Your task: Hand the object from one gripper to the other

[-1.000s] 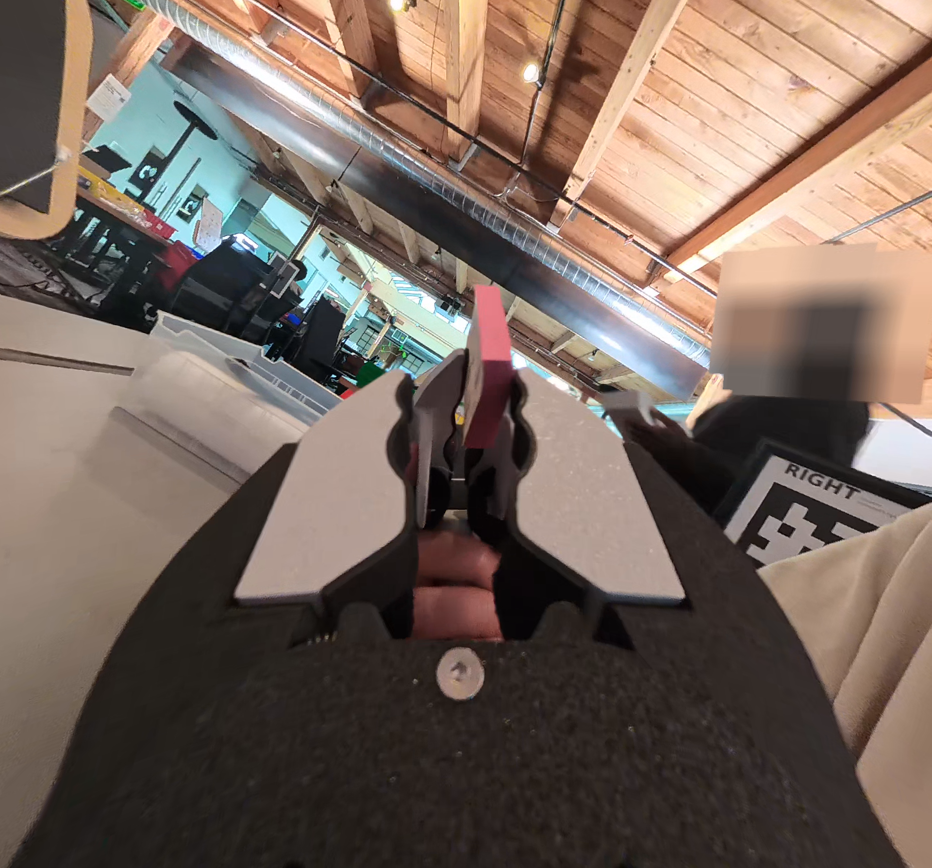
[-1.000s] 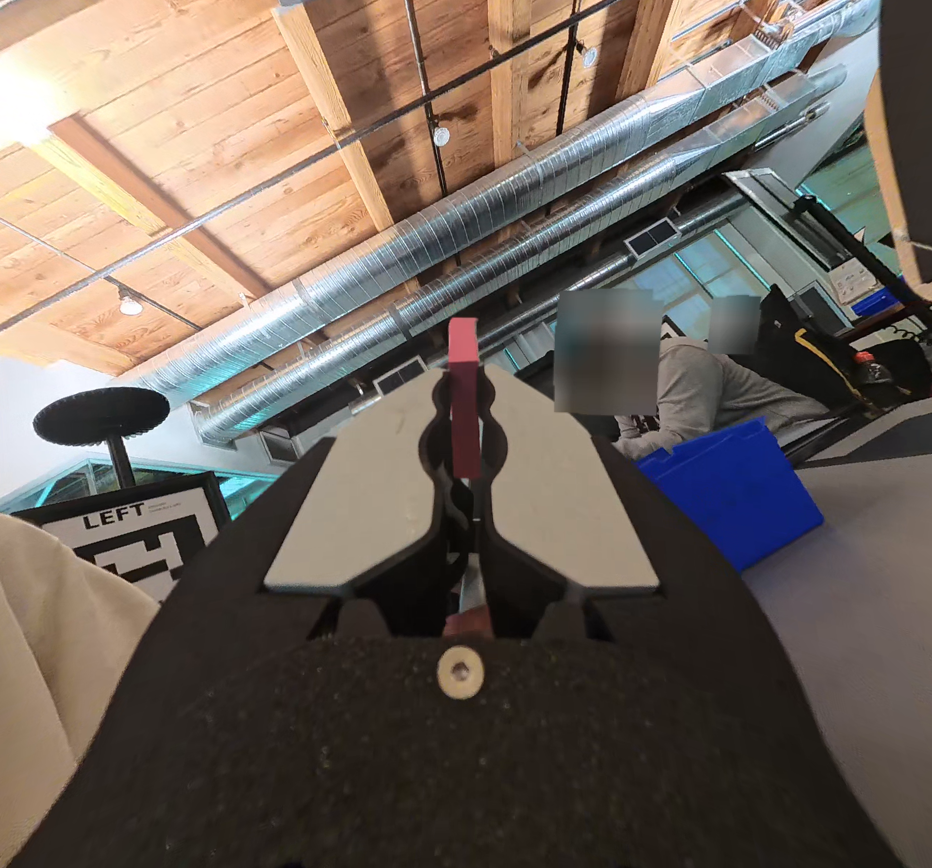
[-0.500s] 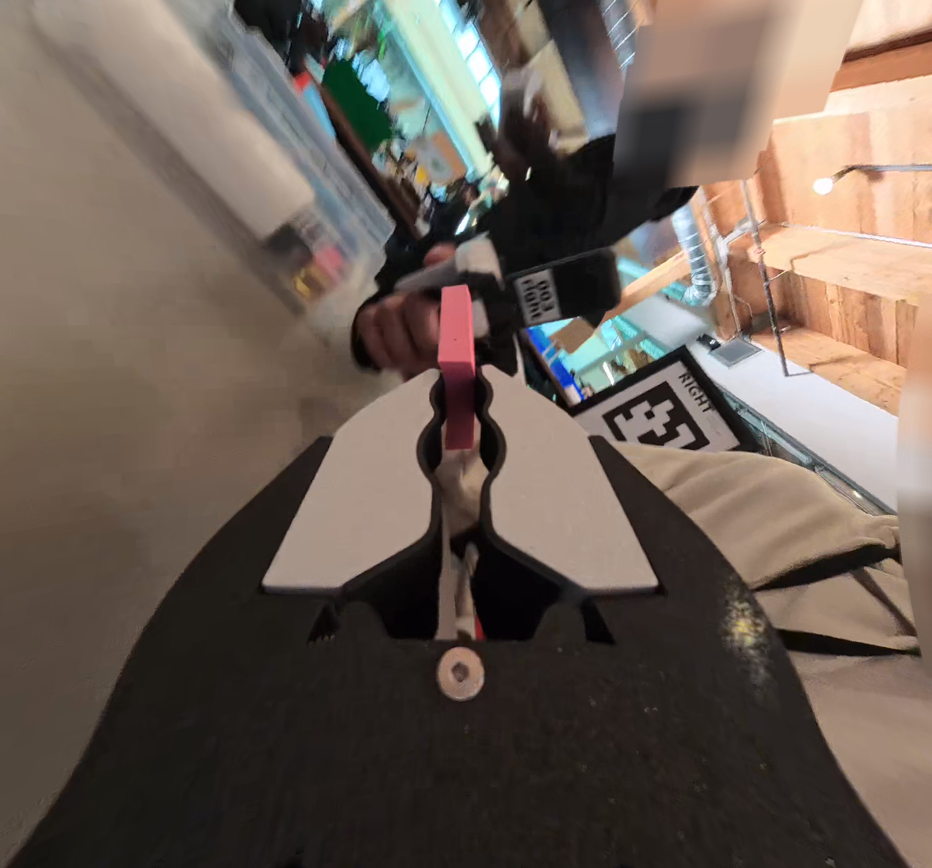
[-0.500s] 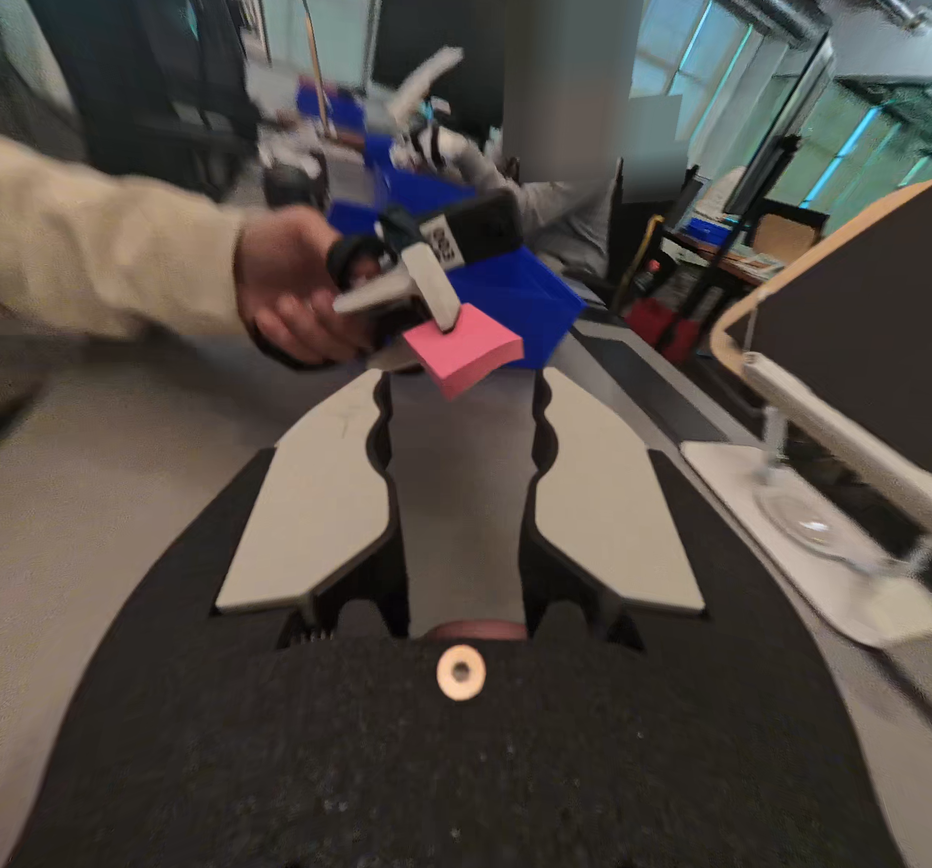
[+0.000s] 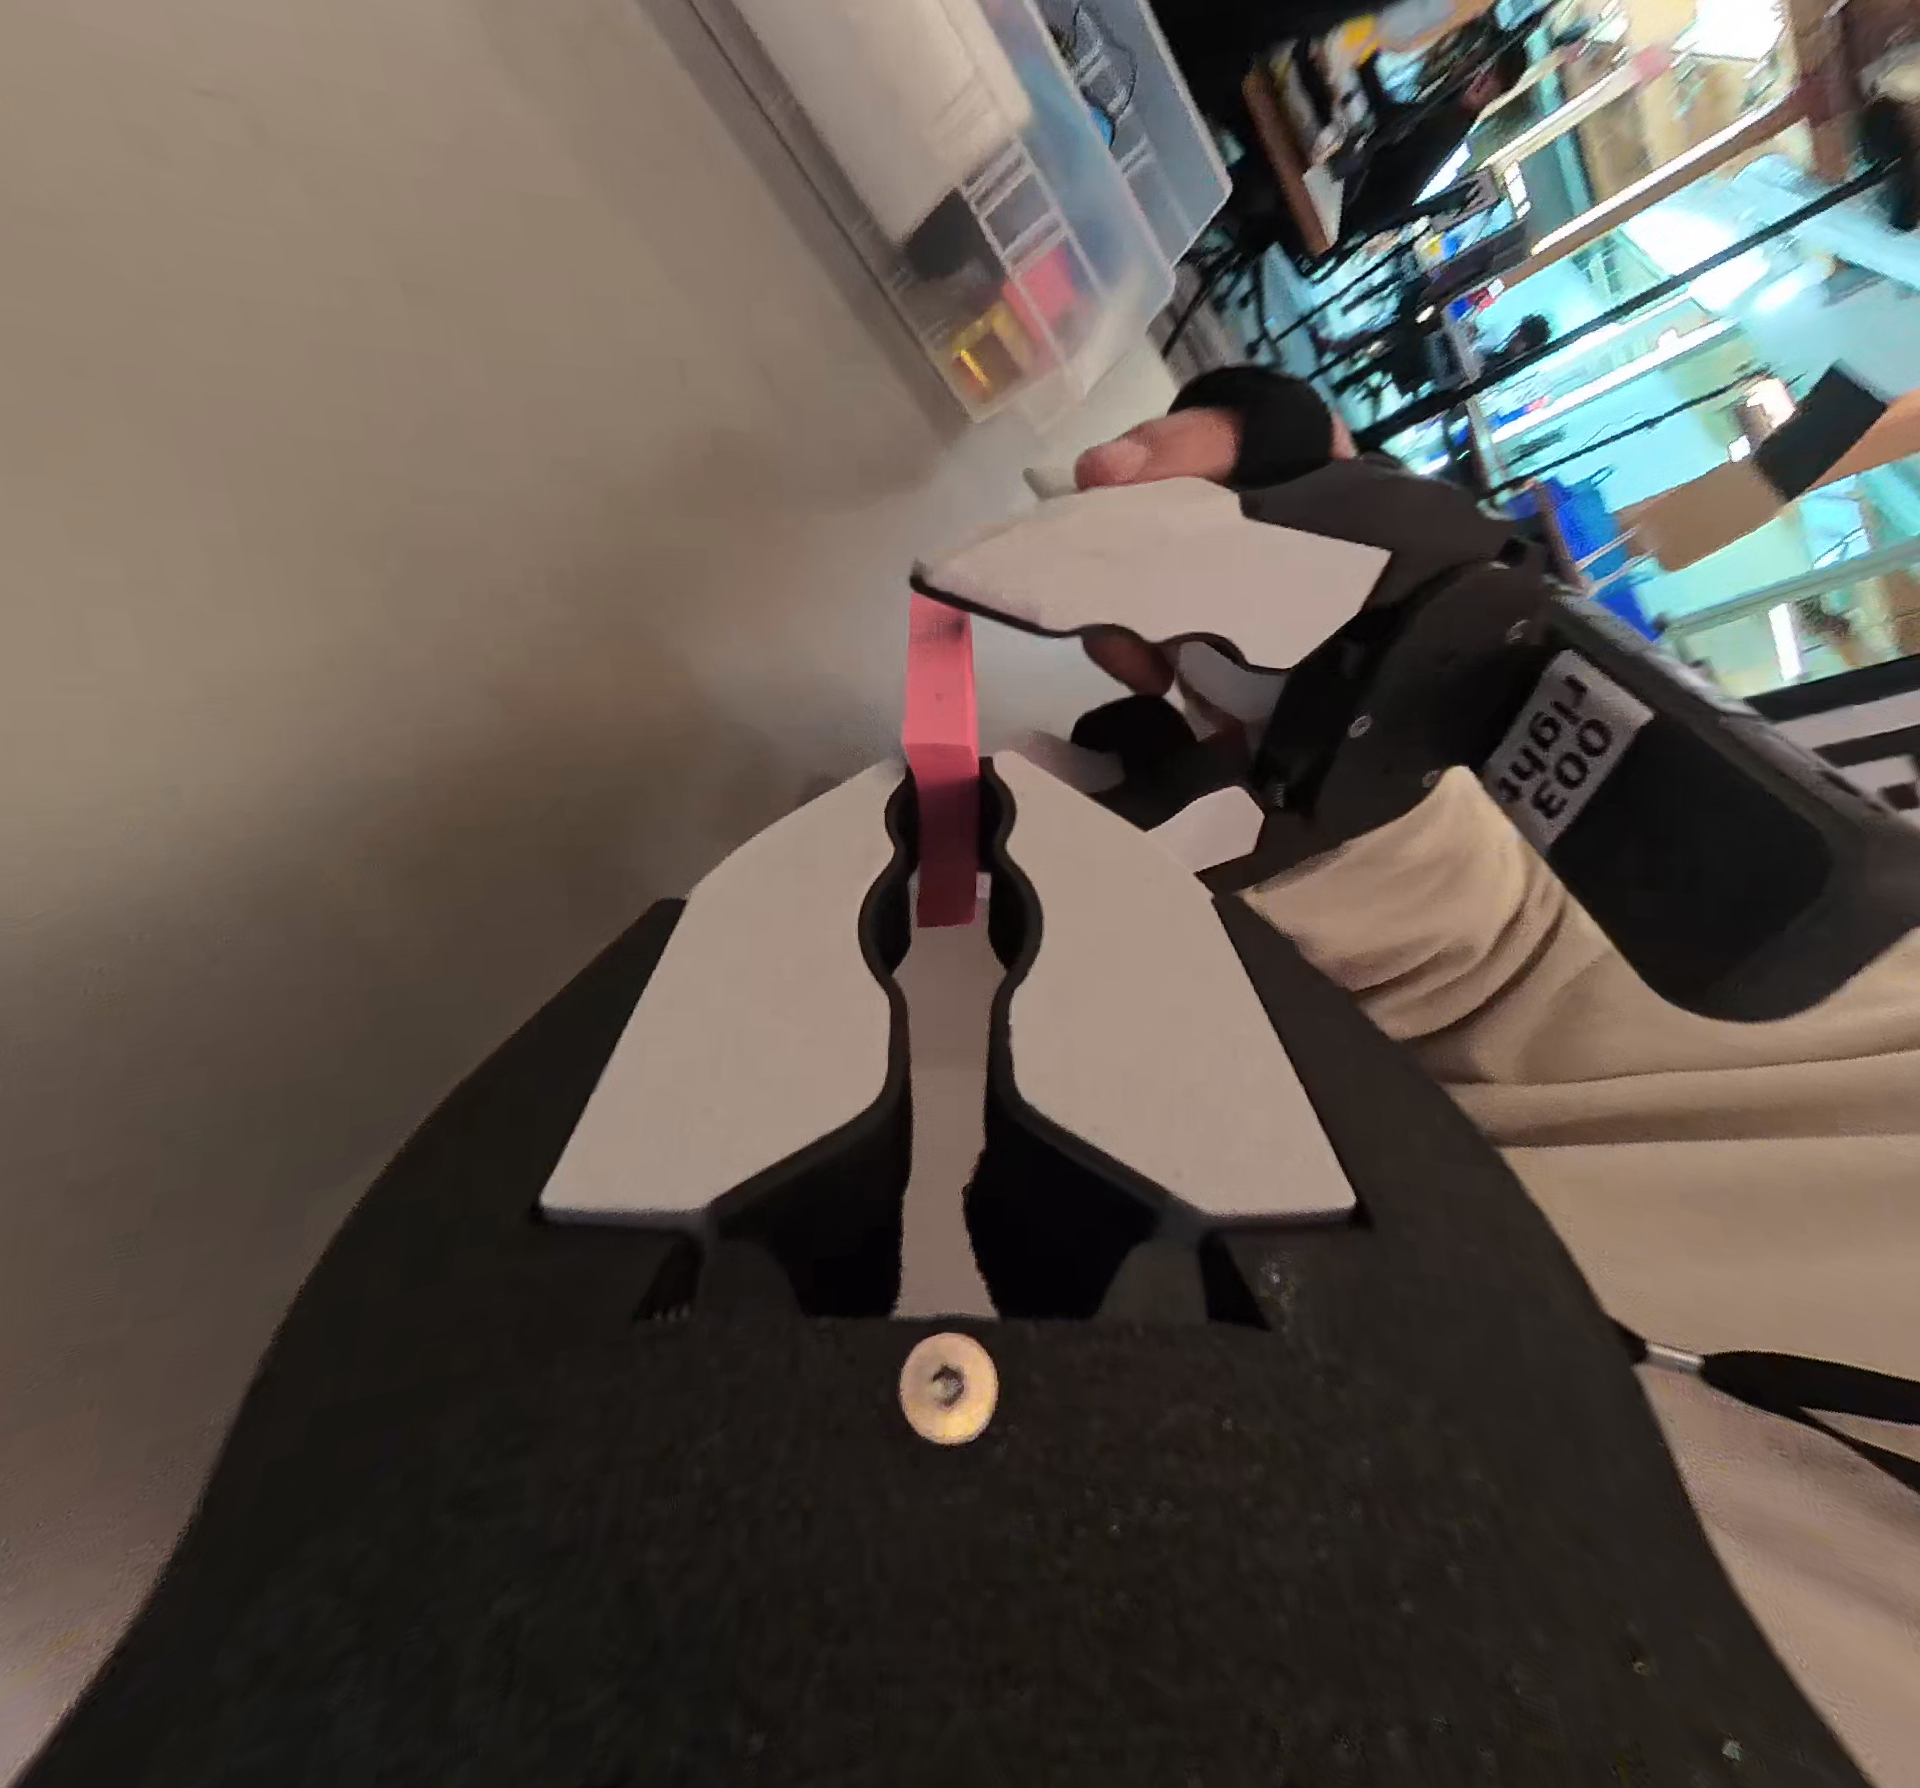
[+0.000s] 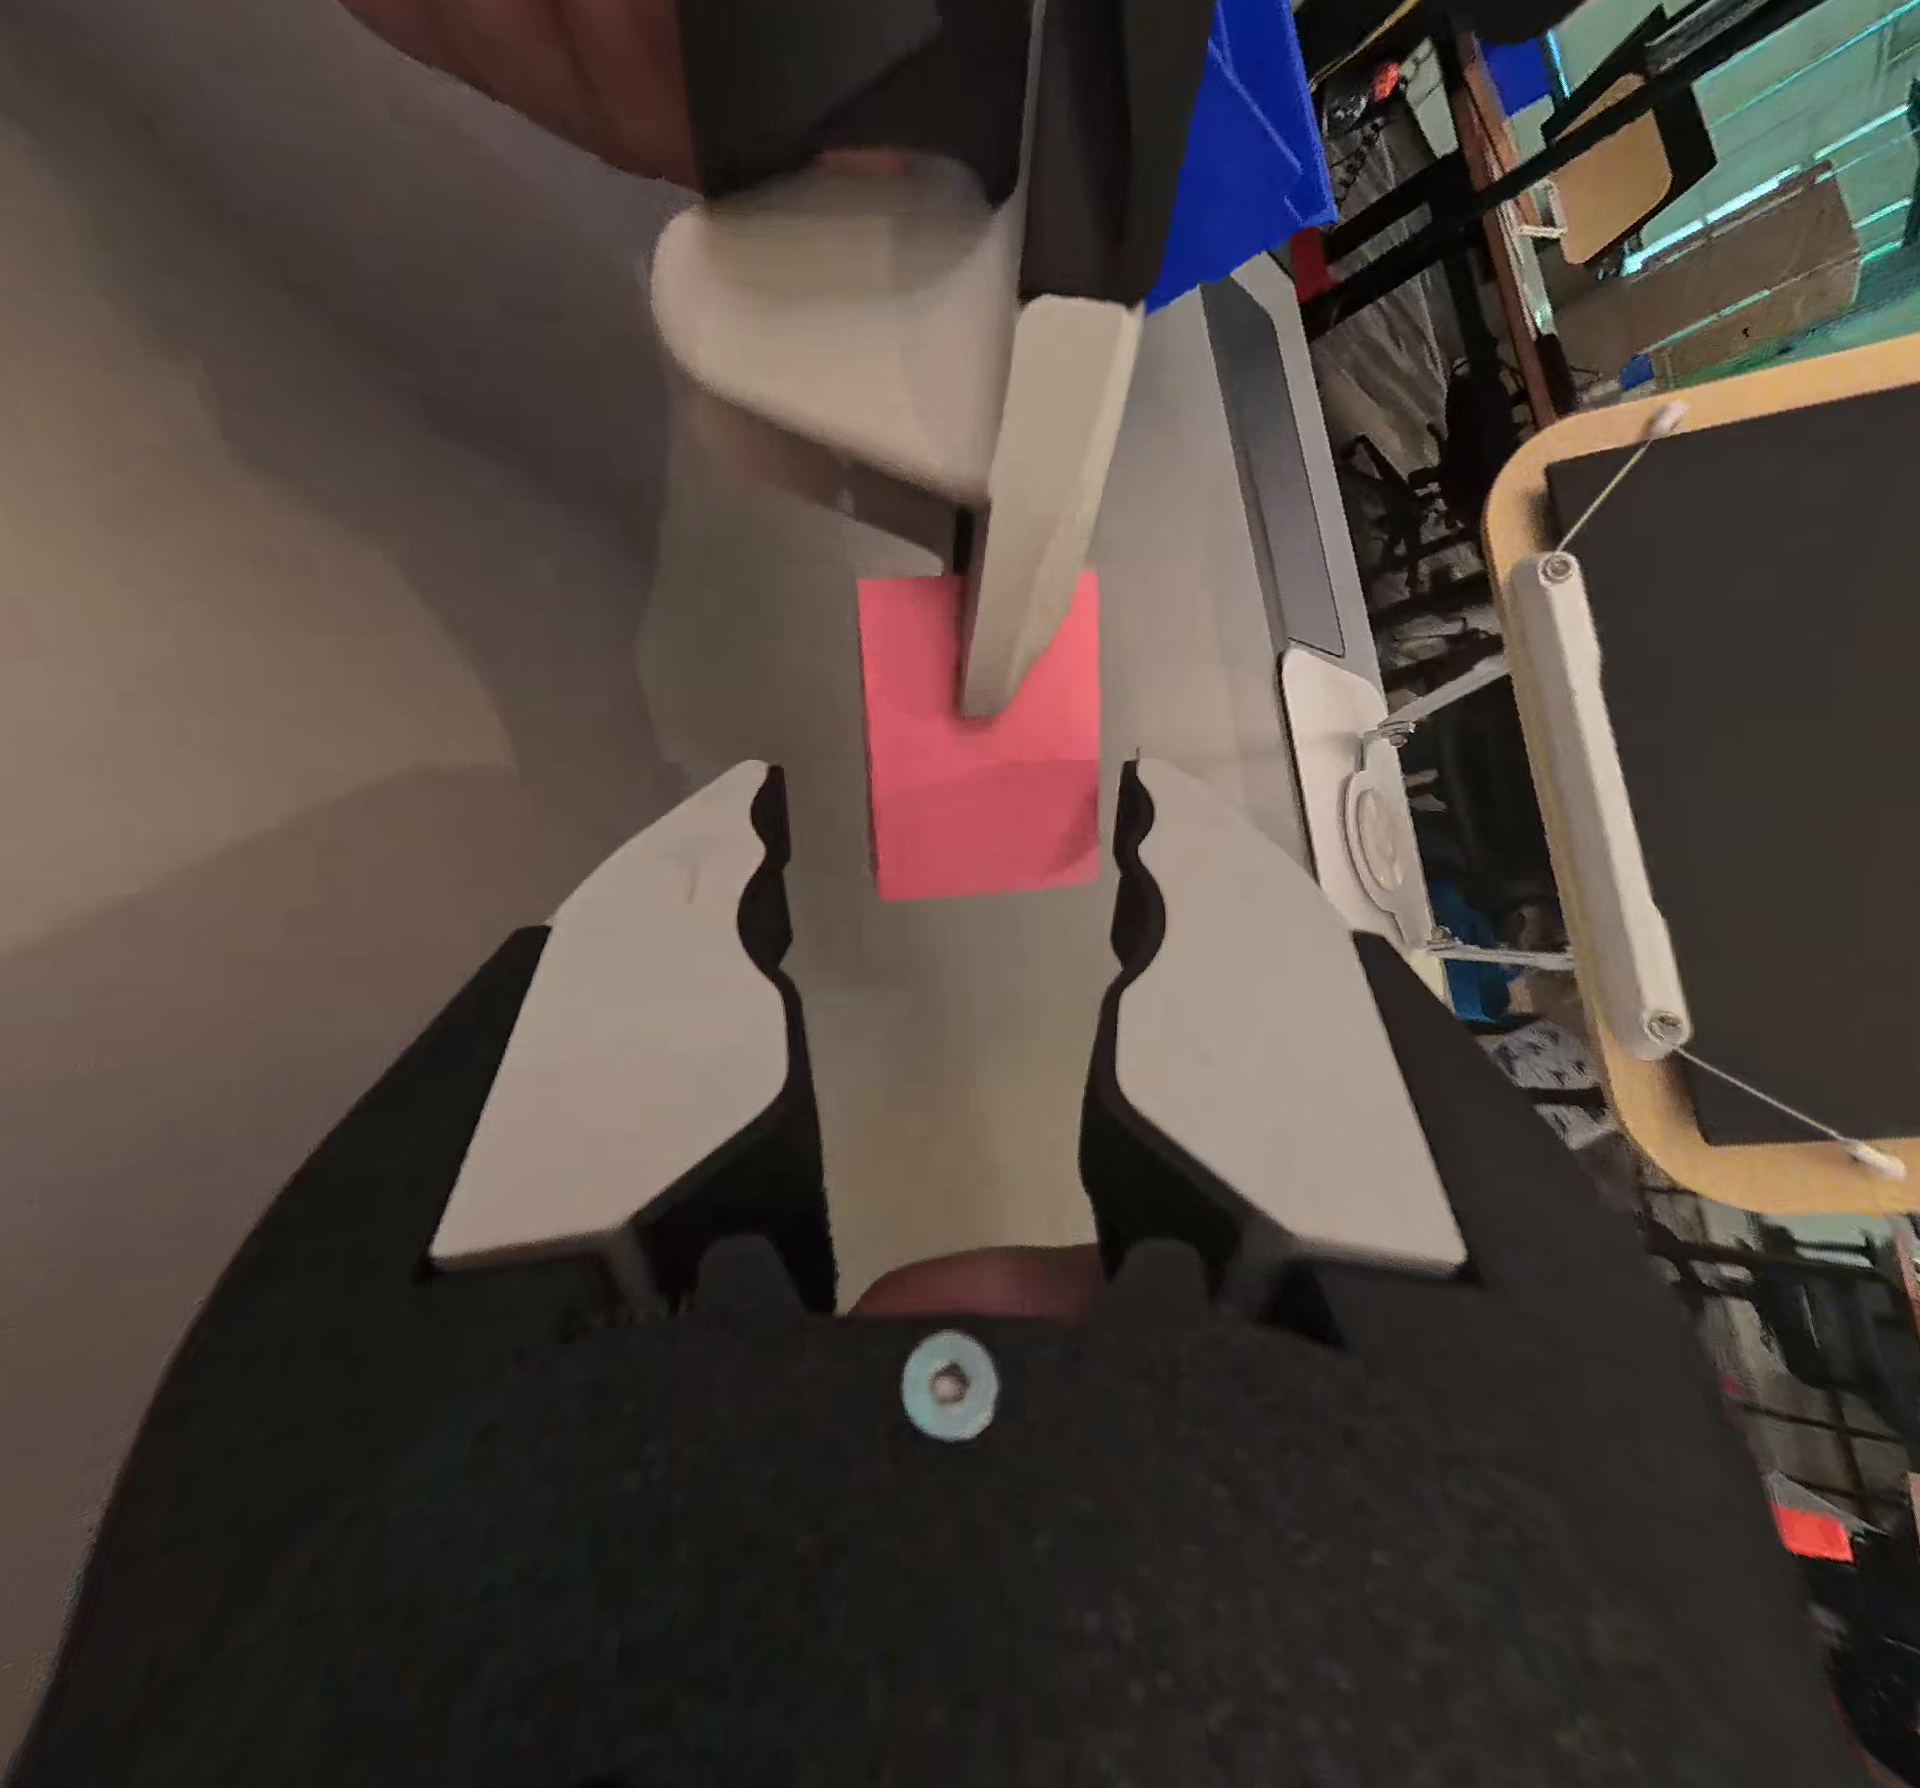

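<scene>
A flat pink block (image 5: 943,782) is clamped edge-on between the fingertips of my left gripper (image 5: 940,774), which is shut on it. In the right wrist view the block (image 6: 987,813) shows its square face. The left gripper (image 6: 971,668) reaches in from above and pinches its upper part. My right gripper (image 6: 951,780) is open, and its fingertips stand either side of the block's lower half with a gap on each side. In the left wrist view the right gripper (image 5: 982,668) comes in from the right, one finger (image 5: 1143,575) over the block's far end.
The grey table (image 5: 364,491) lies behind the grippers. A clear plastic organiser box (image 5: 1039,180) stands at its far edge. A blue bin (image 6: 1236,128) and a black panel with a wooden rim (image 6: 1714,751) are to the right. A beige sleeve (image 5: 1507,1063) is close. Left and right tips are no more than a few centimetres apart.
Both grippers have swung down from the ceiling towards the table. The right gripper let go of the block and opened. Its open fingers have now moved in around the block that the left gripper holds.
</scene>
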### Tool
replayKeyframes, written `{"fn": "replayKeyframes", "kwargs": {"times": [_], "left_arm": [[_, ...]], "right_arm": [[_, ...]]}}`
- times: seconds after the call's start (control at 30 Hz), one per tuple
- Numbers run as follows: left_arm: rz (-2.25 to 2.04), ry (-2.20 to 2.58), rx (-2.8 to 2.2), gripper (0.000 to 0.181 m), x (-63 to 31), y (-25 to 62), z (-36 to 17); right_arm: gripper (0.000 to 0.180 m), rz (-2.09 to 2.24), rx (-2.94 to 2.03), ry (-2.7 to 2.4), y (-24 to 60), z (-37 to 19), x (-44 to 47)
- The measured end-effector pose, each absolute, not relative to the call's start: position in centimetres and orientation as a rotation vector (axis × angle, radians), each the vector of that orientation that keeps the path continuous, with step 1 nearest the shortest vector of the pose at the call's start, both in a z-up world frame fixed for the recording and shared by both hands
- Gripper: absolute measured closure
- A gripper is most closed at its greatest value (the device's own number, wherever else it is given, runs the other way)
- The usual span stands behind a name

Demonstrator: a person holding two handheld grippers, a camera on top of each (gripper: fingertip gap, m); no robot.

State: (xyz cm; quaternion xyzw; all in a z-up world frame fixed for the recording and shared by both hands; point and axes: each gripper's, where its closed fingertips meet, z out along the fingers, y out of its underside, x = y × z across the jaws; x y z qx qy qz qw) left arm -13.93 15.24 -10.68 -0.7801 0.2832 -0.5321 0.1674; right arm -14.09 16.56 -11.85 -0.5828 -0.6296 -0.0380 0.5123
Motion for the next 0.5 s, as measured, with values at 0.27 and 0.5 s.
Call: {"fn": "replayKeyframes", "kwargs": {"times": [0.27, 0.5], "left_arm": [[-1.309, 0.919, -2.219, 0.171, -13.2, 14.8, -11.2], [-1.362, 0.932, -2.008, 0.129, -15.6, 14.8, -8.4]], "right_arm": [[0.136, -0.211, -1.380, -1.543, 17.0, -12.1, -13.9], [0.136, -0.169, -1.302, -1.402, 17.9, -10.6, -12.4]]}}
